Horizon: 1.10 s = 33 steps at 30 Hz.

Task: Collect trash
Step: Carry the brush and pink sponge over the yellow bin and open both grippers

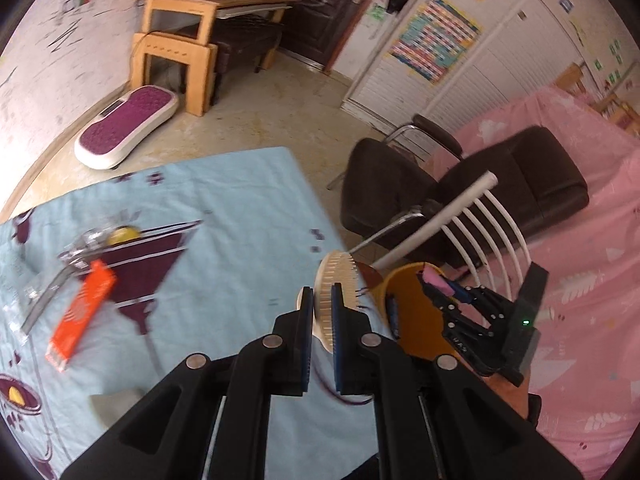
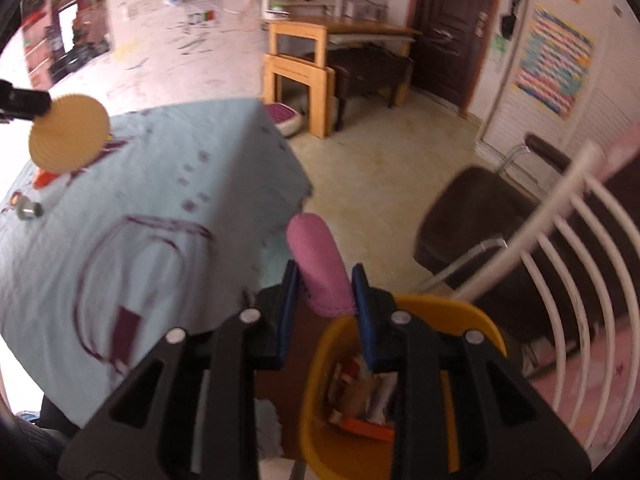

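Note:
My left gripper (image 1: 322, 296) is shut on a round cream ridged lid (image 1: 336, 300), held on edge above the table's right edge; the lid also shows in the right wrist view (image 2: 68, 136). My right gripper (image 2: 324, 280) is shut on a pink wrapper (image 2: 320, 264), held just above the yellow bin (image 2: 404, 392), which holds several pieces of trash. In the left wrist view the bin (image 1: 416, 312) stands right of the table with the right gripper (image 1: 452, 292) over it. An orange box (image 1: 82, 312) and a crumpled clear wrapper (image 1: 80, 252) lie on the light blue tablecloth (image 1: 224, 208).
A white slatted chair (image 2: 560, 248) holds the bin. A dark brown armchair (image 1: 460, 192) and a pink bed (image 1: 592, 280) lie beyond. A small metal cap (image 2: 30, 210) sits on the cloth. A wooden desk (image 2: 320, 60) and a dark door (image 2: 448, 28) stand at the far wall.

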Available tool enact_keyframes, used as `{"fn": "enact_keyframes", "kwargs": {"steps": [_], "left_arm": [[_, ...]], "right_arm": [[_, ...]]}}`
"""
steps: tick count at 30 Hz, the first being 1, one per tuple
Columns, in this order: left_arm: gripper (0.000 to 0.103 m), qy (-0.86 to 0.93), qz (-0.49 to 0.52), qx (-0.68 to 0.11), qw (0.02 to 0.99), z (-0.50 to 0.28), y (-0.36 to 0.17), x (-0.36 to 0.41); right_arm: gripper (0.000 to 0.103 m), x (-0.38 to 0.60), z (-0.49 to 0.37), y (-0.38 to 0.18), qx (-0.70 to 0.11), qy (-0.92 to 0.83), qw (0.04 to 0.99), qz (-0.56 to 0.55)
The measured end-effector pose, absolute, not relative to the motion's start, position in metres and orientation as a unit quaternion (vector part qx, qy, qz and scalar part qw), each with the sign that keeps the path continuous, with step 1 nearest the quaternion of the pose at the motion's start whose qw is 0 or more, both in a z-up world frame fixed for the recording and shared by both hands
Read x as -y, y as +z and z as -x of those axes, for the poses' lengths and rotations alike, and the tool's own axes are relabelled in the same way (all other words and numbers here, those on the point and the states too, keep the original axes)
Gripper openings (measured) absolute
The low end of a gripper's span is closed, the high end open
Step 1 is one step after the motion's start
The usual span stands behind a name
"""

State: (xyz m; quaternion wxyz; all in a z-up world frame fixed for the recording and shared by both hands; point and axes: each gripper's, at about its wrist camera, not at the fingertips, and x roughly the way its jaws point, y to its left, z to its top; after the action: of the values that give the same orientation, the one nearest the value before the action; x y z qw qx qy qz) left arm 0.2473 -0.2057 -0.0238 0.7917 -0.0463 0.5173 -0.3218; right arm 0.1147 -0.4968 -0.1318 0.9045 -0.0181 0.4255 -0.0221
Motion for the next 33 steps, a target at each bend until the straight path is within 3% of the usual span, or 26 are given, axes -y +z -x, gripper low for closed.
{"fn": "enact_keyframes", "kwargs": {"steps": [11, 19, 26, 33], "left_arm": [[0.005, -0.386, -0.039, -0.539, 0.748, -0.209, -0.047, 0.373], [0.005, -0.381, -0.085, -0.564, 0.728, -0.194, -0.087, 0.453], [0.005, -0.375, -0.106, -0.582, 0.713, -0.186, -0.122, 0.493], [0.006, -0.382, -0.115, -0.573, 0.715, -0.178, -0.125, 0.502]], "right_arm": [[0.028, 0.586, -0.063, -0.183, -0.452, -0.069, 0.889, -0.025], [0.06, 0.622, -0.043, -0.201, -0.452, -0.079, 0.887, -0.056], [0.06, 0.64, -0.026, -0.201, -0.444, -0.082, 0.889, -0.079], [0.06, 0.64, -0.016, -0.19, -0.432, -0.085, 0.893, -0.092]]}}
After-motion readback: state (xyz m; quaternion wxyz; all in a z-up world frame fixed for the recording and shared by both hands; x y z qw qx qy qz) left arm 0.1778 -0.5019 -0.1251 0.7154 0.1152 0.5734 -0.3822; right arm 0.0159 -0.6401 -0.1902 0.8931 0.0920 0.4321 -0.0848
